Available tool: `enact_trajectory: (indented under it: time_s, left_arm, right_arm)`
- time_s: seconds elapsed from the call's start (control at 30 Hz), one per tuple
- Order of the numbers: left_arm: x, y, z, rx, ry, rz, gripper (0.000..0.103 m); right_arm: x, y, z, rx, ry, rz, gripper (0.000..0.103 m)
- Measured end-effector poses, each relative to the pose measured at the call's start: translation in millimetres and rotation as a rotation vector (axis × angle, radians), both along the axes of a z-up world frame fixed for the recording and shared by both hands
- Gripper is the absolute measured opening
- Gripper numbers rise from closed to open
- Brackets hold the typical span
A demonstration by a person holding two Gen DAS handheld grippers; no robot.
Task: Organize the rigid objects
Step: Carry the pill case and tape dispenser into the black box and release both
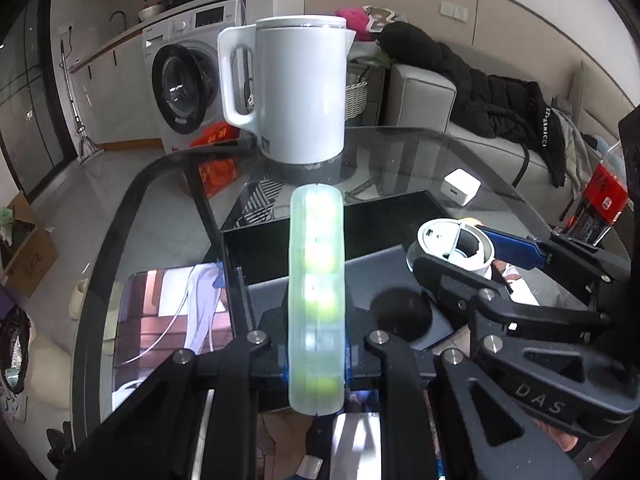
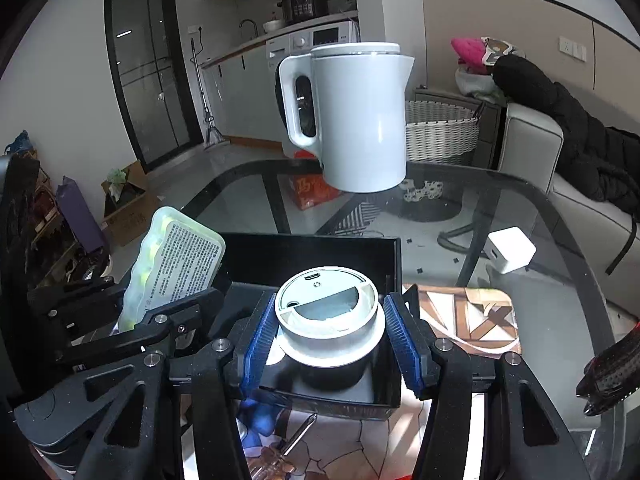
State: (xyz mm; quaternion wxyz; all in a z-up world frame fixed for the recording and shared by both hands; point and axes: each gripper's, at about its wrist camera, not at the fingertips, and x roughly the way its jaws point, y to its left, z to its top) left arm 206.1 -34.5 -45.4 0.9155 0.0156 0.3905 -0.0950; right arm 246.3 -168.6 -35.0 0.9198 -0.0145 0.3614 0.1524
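Your left gripper (image 1: 316, 376) is clamped on a pale green pill case (image 1: 317, 300), whose lower end and the blue pads stay mostly hidden behind it; its contents blur into green blobs. Your right gripper (image 2: 330, 344) pinches a white round cup lid (image 2: 328, 316) between both blue pads, above the black tray (image 2: 312, 252). The tray floor is obscured. The white kettle (image 2: 360, 120) stands beyond, on the glass table (image 2: 520, 208).

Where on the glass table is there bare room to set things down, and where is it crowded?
Free: bare glass between the kettle, the white cube and the black tray. Crowded: over the tray, where the left gripper and right gripper hold their items side by side.
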Motion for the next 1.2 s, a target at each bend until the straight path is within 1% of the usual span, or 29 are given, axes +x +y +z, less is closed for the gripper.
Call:
enact_trajectory:
  time_s: [0.1,0.27,0.33,0.4,0.5,0.53,0.6,0.7,0.8,0.83,0.87,0.93,1.0,1.1,1.17,1.2]
  left_arm:
    - [-0.8,-2.0,-2.3,0.013,0.025,-0.005,0.015]
    - [-6.0,-1.5,-12.1,0.021,0.102,-0.017,0.015]
    - [-9.7,-1.9,-11.7,0.033,0.105,-0.023,0.015]
    - [-13.0,-2.3,-10.5,0.055,0.113,-0.027,0.015]
    - [-19.0,-4.9,-9.7,0.08,0.156,-0.071,0.015]
    - [-21.1,-4.9,-9.3,0.074,0.171,-0.079,0.015]
    - [-24.6,-5.3,-9.1,0.063,0.19,-0.098,0.015]
    - [-27.3,-6.1,-8.3,0.072,0.183,-0.097,0.015]
    - [-29.2,-4.5,-6.6,0.052,0.182,-0.095,0.018]
    - [-29.3,-3.8,-6.2,0.045,0.184,-0.095,0.02]
    - [-30.0,-2.9,-5.3,0.037,0.182,-0.094,0.025]
    - [-31.3,0.2,-3.3,0.016,0.182,-0.094,0.03]
    - [-34.0,2.0,-0.9,-0.004,0.181,-0.095,0.032]
    - [-39.0,2.2,2.9,-0.008,0.174,-0.09,0.035]
    - [-43.1,2.5,7.0,0.005,0.155,-0.064,0.049]
    - [-45.8,3.3,10.2,-0.001,0.144,-0.058,0.052]
  right_arm:
    - [3.1,0.9,-8.1,-0.011,0.056,0.005,0.055]
    - [-13.0,4.1,-9.3,-0.056,0.089,0.009,0.055]
    - [-18.6,6.2,-7.8,-0.078,0.113,0.015,0.055]
    - [-24.2,5.6,-7.2,-0.065,0.154,0.025,0.055]
    - [-30.3,1.1,-8.9,-0.007,0.262,0.042,0.055]
    - [-32.1,-1.0,-10.1,0.02,0.298,0.053,0.055]
    - [-37.7,-1.3,-9.5,0.024,0.312,0.072,0.055]
    - [-40.4,-2.5,-10.0,0.025,0.313,0.073,0.055]
    - [-42.5,-3.2,-9.8,0.03,0.311,0.07,0.057]
    - [-43.1,-3.6,-9.6,0.031,0.31,0.071,0.057]
    - [-44.0,-4.4,-9.3,0.036,0.311,0.071,0.057]
    - [-43.7,-6.3,-8.1,0.046,0.31,0.07,0.058]
    - [-45.6,-7.5,-6.6,0.049,0.305,0.067,0.058]
    - [-48.7,-8.2,-4.7,0.047,0.289,0.059,0.058]
    - [-51.9,-10.5,-1.6,0.044,0.268,0.046,0.058]
    - [-54.4,-12.4,0.8,0.043,0.253,0.035,0.059]
